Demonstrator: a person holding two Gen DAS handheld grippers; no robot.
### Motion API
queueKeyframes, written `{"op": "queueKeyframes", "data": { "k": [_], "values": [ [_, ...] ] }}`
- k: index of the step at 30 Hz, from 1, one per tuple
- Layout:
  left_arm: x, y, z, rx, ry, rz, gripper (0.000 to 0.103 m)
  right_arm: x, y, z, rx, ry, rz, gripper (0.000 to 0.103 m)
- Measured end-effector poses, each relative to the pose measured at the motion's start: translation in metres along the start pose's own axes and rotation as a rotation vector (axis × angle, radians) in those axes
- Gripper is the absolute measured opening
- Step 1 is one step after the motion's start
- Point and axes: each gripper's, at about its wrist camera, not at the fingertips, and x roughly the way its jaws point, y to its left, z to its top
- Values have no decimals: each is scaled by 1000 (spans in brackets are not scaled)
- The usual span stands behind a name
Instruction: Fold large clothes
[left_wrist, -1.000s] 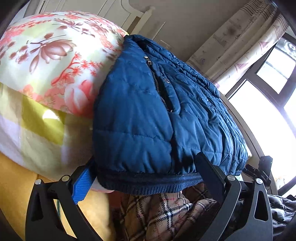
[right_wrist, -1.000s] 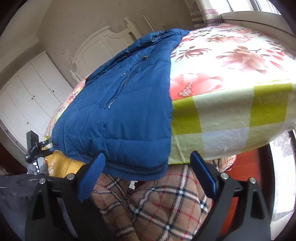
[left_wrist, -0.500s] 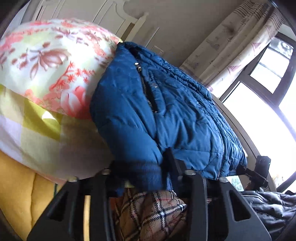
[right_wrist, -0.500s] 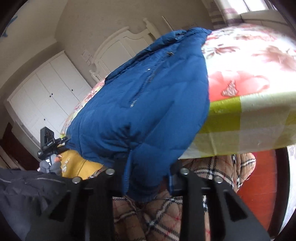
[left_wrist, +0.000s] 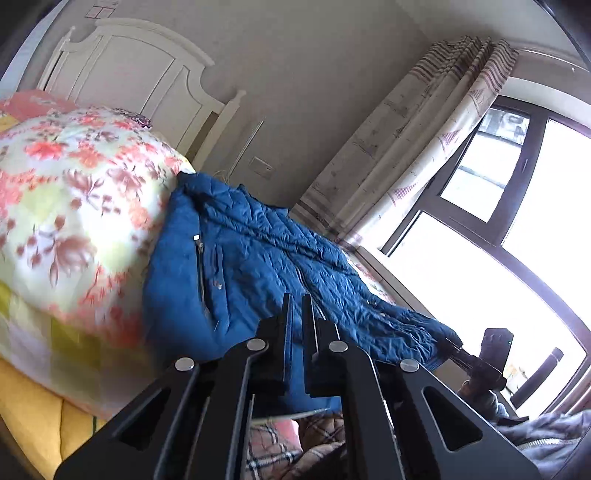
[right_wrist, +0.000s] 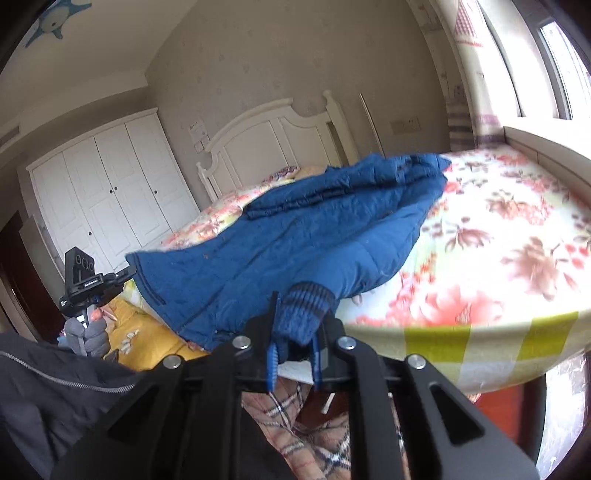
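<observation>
Both grippers, left gripper and right gripper, have just clamped onto the hem corners of the blue puffer jacket, which stretches lengthwise away from them over the floral quilt toward the headboard (both equally near).

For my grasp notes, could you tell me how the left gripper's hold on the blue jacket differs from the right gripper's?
The left gripper pinches a thin, flat fold of the blue jacket, its jaws almost touching. The right gripper clamps the thicker ribbed knit hem, bunched into a wad, leaving its jaws slightly apart. Both are shut on the jacket's near edge, which lies on the floral quilt.
</observation>
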Motion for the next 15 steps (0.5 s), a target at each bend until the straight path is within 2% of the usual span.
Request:
{"op": "queueKeyframes", "data": {
  "k": [1, 2, 3, 5, 6, 7, 8, 10, 11, 12, 13, 15],
  "values": [
    [7, 2, 6, -2, 35, -6, 3, 2, 0, 7, 1, -12, 9, 12],
    [12, 2, 9, 3, 50, 21, 3, 6, -1, 16, 7, -14, 25, 12],
    [14, 4, 9, 5, 63, 54, 3, 11, 1, 23, -4, -7, 20, 12],
    [17, 14, 4, -16, 121, 52, 5, 16, 9, 30, -47, 21, -5, 12],
    [17, 20, -1, -27, 144, 53, 11, 16, 10, 30, -54, 30, -3, 12],
    [15, 29, -9, -45, 170, 89, 17, 16, 9, 29, -57, 37, -2, 12],
    [14, 37, -16, -63, 189, 131, 23, 16, 7, 24, -51, 46, -5, 12],
    [19, 58, -31, -112, 239, 172, 51, 16, -2, 14, -26, 64, -8, 12],
    [22, 66, -37, -135, 246, 176, 85, 17, -7, 8, -2, 70, -5, 12],
    [23, 75, -44, -153, 231, 187, 99, 18, -11, 4, 17, 73, -2, 12],
    [22, 83, -51, -174, 194, 201, 99, 19, -13, -1, 27, 75, 0, 13],
    [27, 94, -55, -199, 190, 191, 99, 21, -15, -6, 33, 81, -2, 13]
  ]
}}
